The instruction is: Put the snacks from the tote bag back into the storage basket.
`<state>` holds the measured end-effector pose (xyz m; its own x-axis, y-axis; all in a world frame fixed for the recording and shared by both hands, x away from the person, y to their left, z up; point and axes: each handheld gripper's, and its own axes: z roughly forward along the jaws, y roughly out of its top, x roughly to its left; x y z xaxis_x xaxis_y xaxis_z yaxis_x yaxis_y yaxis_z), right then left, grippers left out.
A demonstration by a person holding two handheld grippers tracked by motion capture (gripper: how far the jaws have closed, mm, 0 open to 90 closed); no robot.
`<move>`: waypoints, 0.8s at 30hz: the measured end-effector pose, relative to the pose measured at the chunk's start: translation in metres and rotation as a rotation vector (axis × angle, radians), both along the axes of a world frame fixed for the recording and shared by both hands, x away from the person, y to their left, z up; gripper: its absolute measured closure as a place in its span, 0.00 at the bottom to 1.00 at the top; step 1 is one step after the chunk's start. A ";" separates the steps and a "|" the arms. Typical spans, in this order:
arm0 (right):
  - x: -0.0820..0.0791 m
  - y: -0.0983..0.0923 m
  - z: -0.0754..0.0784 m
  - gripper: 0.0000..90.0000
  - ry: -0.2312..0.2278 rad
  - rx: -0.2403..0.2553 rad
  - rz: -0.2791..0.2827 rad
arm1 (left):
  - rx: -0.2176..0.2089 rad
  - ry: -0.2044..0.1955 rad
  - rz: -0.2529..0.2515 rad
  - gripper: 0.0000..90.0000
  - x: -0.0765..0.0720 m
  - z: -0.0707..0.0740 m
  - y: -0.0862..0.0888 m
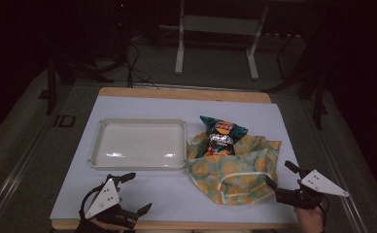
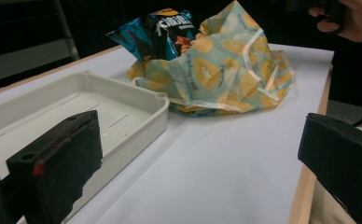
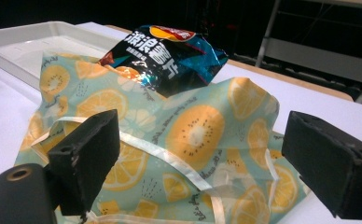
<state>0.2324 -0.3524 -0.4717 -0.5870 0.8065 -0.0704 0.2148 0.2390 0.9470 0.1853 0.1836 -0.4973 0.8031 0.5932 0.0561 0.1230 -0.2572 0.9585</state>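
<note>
Snack bag half out of its wrap, nothing gripped yet

Blue foil crisp packet [image 1: 221, 136] sits in the fruit-print cloth bag [image 1: 235, 172] near the counter's right edge, beside the white plastic tray [image 1: 140, 164]; right claw [image 1: 280, 180] and left claw [image 1: 130, 193] both gape wide, empty.

One tabletop [image 1: 143, 204] carries everything, a pale sheet over a wooden board that spans the middle of the high view. On it there is one white tray [image 1: 139, 143], left of centre. There is one printed cloth bag [image 1: 235, 172], right of centre, patterned with orange and kiwi slices. One crisp packet [image 1: 220, 136] sticks out of that bag, just above it in the frame. Two tongs are in view: the left tongs [image 1: 137, 194] at the lower left and the right tongs [image 1: 279, 175] at the lower right. Each has two black jaws, four jaws altogether.
</note>
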 end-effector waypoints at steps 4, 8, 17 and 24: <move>-0.001 0.000 0.002 0.12 0.010 0.015 0.053 | 0.007 -0.008 0.012 0.00 0.000 0.000 0.000; 0.000 0.002 0.003 0.12 0.031 -0.009 0.055 | 0.010 -0.013 0.014 0.00 0.001 0.000 0.000; 0.003 0.017 0.010 0.12 0.046 -0.039 0.130 | 0.001 -0.016 0.022 0.00 0.002 0.001 0.001; 0.012 0.029 0.020 0.12 0.038 -0.039 0.171 | -0.002 -0.018 0.024 0.00 0.002 0.001 0.001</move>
